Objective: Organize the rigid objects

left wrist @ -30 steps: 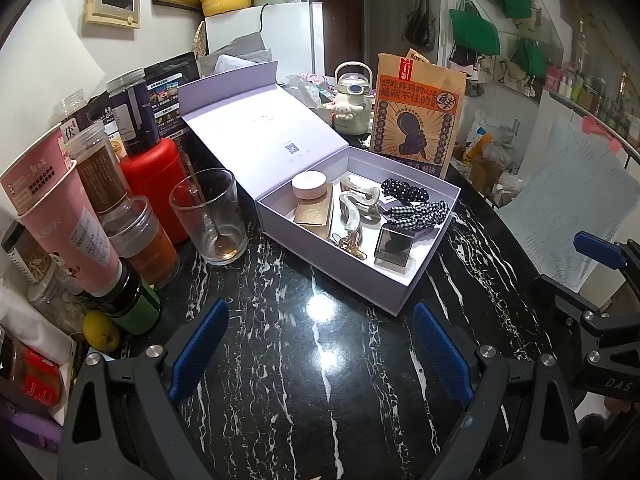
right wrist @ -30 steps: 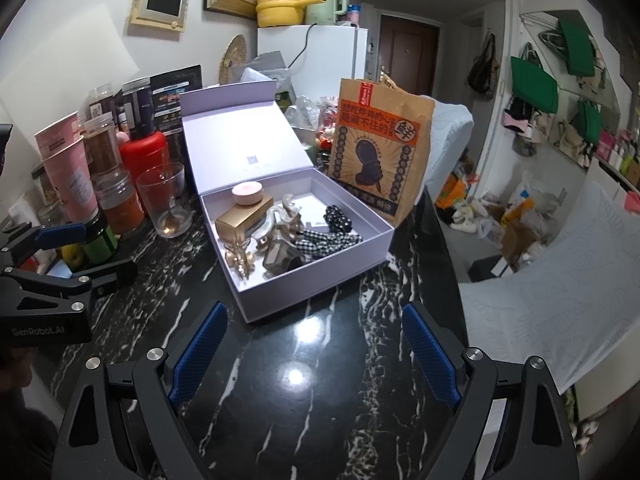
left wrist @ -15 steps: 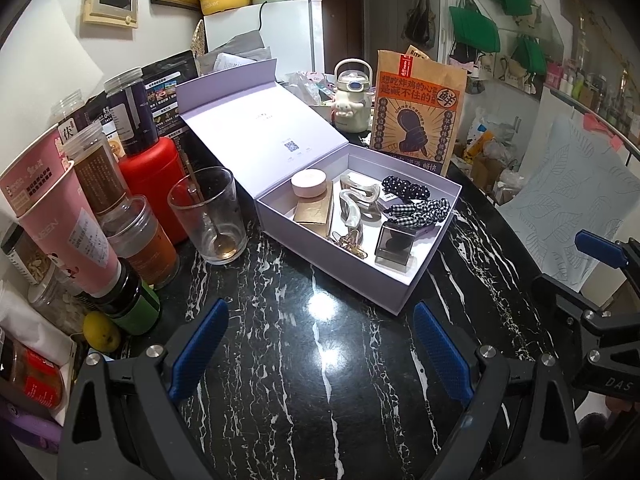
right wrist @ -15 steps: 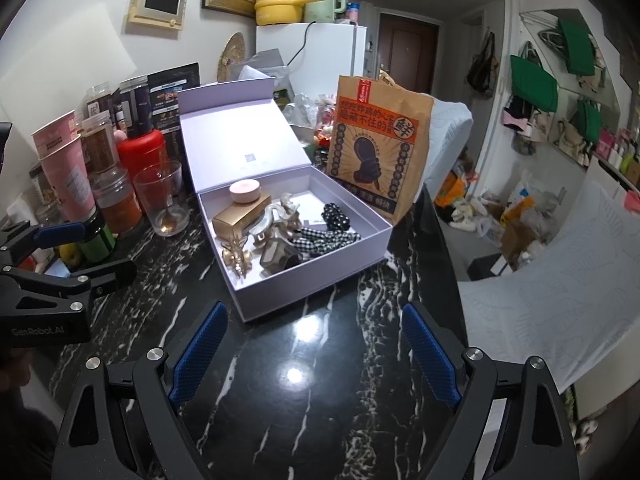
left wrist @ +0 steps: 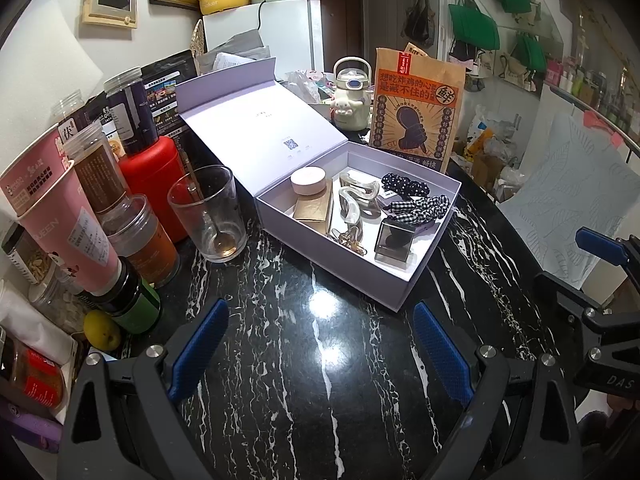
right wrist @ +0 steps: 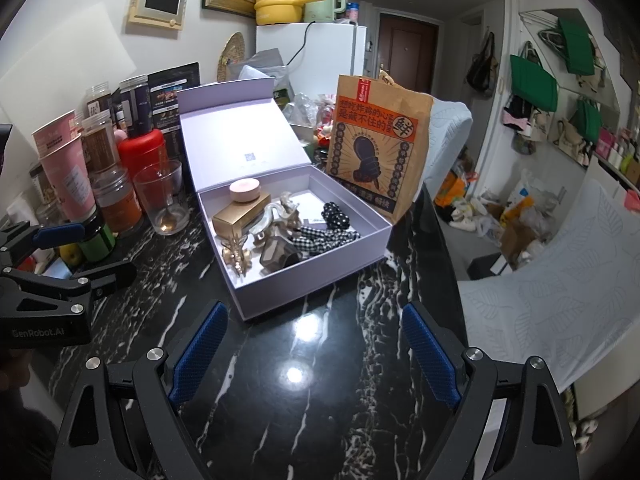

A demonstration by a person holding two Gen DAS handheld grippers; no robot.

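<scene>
An open lilac box (left wrist: 396, 286) (right wrist: 296, 296) stands on the black marble table (left wrist: 320, 360), its lid tilted back. Inside lie a round pink tin (left wrist: 307, 181), a gold box (left wrist: 314, 208), clear hair claws (left wrist: 352, 204), a gold clip (left wrist: 352, 238), a smoky square claw (left wrist: 394, 242) and black-and-white scrunchies (left wrist: 416, 204). My left gripper (left wrist: 320, 350) is open and empty, a little before the box's near corner. My right gripper (right wrist: 314, 350) is open and empty, before the box's front wall. Each gripper shows at the other view's edge.
A drinking glass with a spoon (left wrist: 208, 216), a red canister (left wrist: 154, 184), jars and pink cups (left wrist: 60, 216) crowd the left. A brown paper bag (left wrist: 416, 112) and a cream kettle (left wrist: 351, 100) stand behind the box. The table's right edge (right wrist: 452, 272) drops off.
Both views have shifted very slightly; the box and its contents lie as before. Both grippers stay open and empty.
</scene>
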